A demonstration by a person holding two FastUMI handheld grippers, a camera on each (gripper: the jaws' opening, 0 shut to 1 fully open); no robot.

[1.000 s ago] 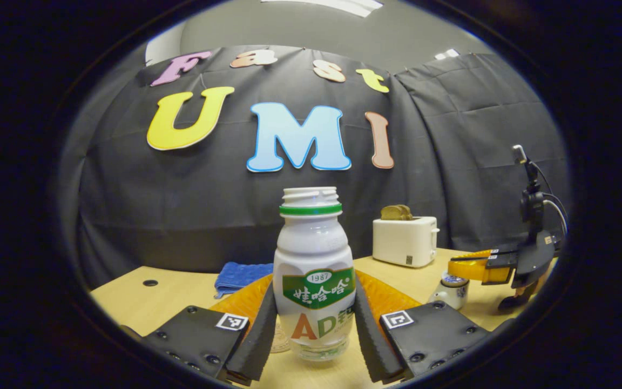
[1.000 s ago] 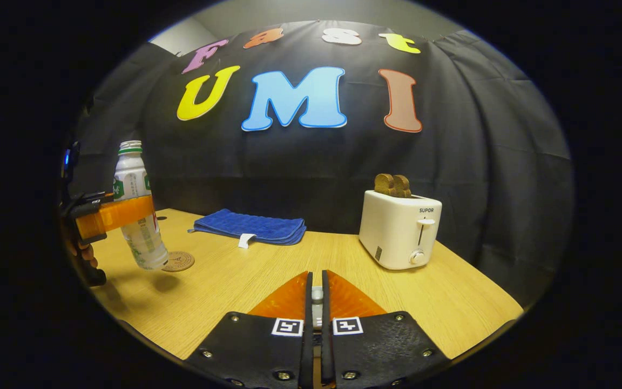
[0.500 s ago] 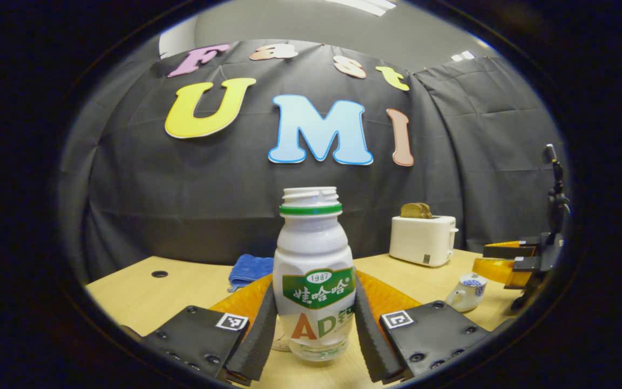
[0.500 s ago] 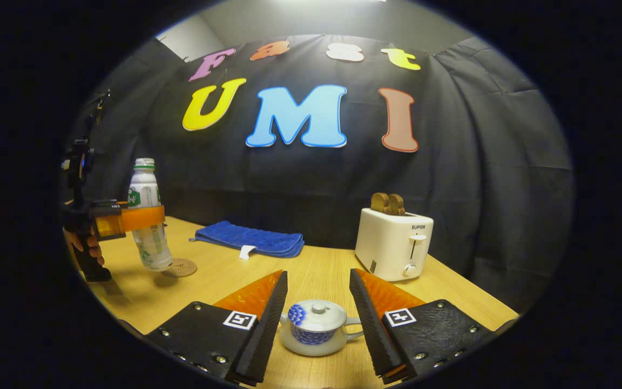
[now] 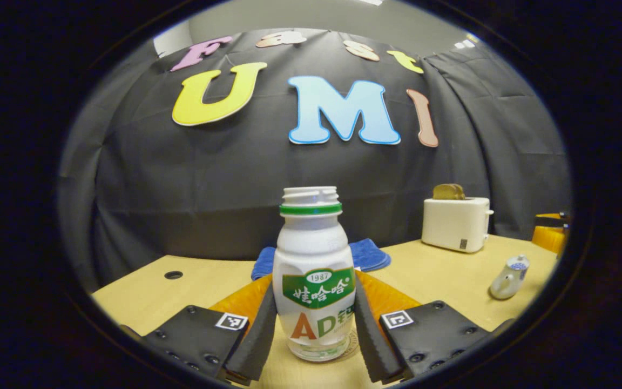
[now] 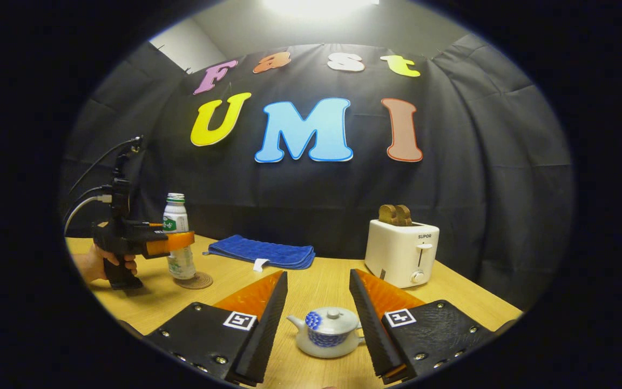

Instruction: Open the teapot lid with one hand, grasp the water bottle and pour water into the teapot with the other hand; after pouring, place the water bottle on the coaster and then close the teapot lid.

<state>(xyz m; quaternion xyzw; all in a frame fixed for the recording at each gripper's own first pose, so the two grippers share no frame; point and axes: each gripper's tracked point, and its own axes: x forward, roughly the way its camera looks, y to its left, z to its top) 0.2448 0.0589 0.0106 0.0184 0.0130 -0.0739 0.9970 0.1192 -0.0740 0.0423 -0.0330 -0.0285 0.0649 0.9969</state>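
Observation:
A white water bottle point(image 5: 313, 270) with a green collar and no cap stands upright on the round coaster point(image 5: 350, 346). My left gripper point(image 5: 315, 302) is shut on its labelled middle, both fingers against its sides. In the right gripper view the bottle point(image 6: 177, 237) rests on the coaster point(image 6: 195, 281) at the far left, with the left gripper point(image 6: 173, 243) held by a hand point(image 6: 92, 262). The white and blue teapot point(image 6: 328, 332) sits with its lid point(image 6: 332, 320) on, between the spread fingers of my open right gripper point(image 6: 317, 281), untouched. The teapot point(image 5: 505, 278) also appears at the right in the left gripper view.
A white toaster point(image 6: 403, 251) with toast in it stands at the back right of the wooden table point(image 6: 235, 292). A folded blue cloth point(image 6: 262, 253) lies near the back wall. A small round hole point(image 5: 173, 274) marks the table at the left.
The left gripper has lowered the bottle from the air onto the coaster. The right gripper, shut a second ago, has opened and drawn back from the teapot, whose lid is on.

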